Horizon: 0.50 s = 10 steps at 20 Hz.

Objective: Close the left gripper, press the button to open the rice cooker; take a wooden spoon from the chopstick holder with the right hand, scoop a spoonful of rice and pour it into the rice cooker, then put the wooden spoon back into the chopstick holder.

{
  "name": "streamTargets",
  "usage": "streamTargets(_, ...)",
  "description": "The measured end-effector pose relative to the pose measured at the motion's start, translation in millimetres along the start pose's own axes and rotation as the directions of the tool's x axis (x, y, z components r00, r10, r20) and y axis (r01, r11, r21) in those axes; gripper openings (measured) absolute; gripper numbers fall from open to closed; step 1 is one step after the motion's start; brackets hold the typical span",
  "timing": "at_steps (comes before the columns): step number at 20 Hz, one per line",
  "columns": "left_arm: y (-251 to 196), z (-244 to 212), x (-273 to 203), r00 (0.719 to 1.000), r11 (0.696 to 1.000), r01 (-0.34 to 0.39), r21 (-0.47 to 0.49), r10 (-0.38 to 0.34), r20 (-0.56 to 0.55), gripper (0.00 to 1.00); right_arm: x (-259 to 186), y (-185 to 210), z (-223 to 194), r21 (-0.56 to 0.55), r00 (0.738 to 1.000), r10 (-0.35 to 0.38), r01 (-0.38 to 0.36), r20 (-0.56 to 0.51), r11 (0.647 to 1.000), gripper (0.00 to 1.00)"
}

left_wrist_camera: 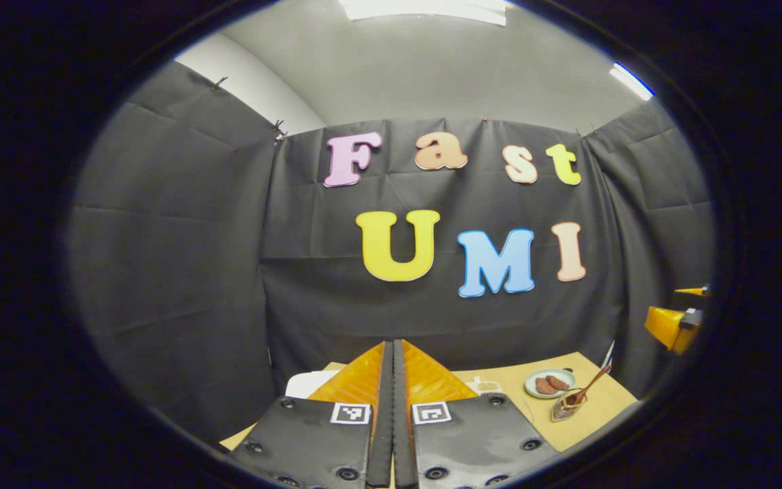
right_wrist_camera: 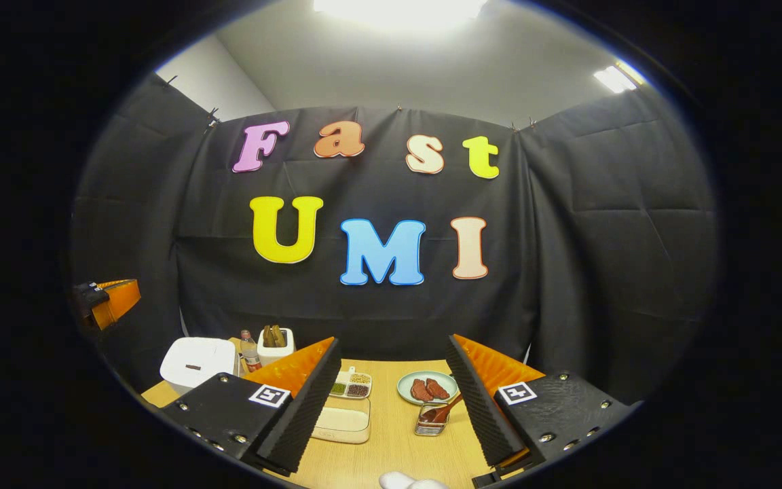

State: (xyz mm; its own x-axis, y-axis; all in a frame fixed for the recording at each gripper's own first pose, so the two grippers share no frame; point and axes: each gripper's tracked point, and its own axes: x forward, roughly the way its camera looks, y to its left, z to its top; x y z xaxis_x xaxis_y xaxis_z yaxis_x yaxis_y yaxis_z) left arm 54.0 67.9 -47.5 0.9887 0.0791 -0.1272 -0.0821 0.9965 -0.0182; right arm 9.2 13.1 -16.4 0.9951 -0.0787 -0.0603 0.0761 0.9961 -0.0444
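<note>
My left gripper (left_wrist_camera: 392,348) is shut, its two fingers pressed flat together with nothing between them, held above the table's near left part. Just left of the fingers peeks the white rice cooker (left_wrist_camera: 308,384), lid down. In the right gripper view the rice cooker (right_wrist_camera: 197,362) stands at the table's far left. My right gripper (right_wrist_camera: 392,339) is open and empty above the table's front. Between its fingers I see a clear box of white rice (right_wrist_camera: 343,421) and a metal holder (right_wrist_camera: 430,424) with a wooden spoon (right_wrist_camera: 447,407) leaning in it. From the left gripper view the wooden spoon (left_wrist_camera: 591,387) is far right.
A plate of brown meat pieces (right_wrist_camera: 427,387) lies behind the holder. A small tray of grains (right_wrist_camera: 350,385), a bottle (right_wrist_camera: 250,356) and a white tub with wooden utensils (right_wrist_camera: 275,345) stand at the back left. The wooden table (right_wrist_camera: 391,455) ends against black cloth walls.
</note>
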Motion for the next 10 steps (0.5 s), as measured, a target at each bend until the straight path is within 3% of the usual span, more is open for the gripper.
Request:
streamTargets(3, 20, -39, 41, 0.996, 0.999, -0.022, -0.041, 0.019, -0.083, 0.09, 6, 6, -9, -0.014, 0.999, -0.001, 0.001, -0.036, 1.000, 0.95)
streamTargets(5, 44, -68, 71, 0.988, 0.996, -0.078, -0.050, 0.071, -0.136, 0.08, 12, 9, -14, -0.037, 0.998, -0.010, 0.008, -0.055, 0.999, 0.95)
streamTargets(10, 91, -173, 140, 0.929, 0.981, -0.185, -0.056, 0.155, -0.337, 0.09, 26, 25, -27, -0.080, 0.994, -0.027, 0.018, -0.107, 0.997, 0.95)
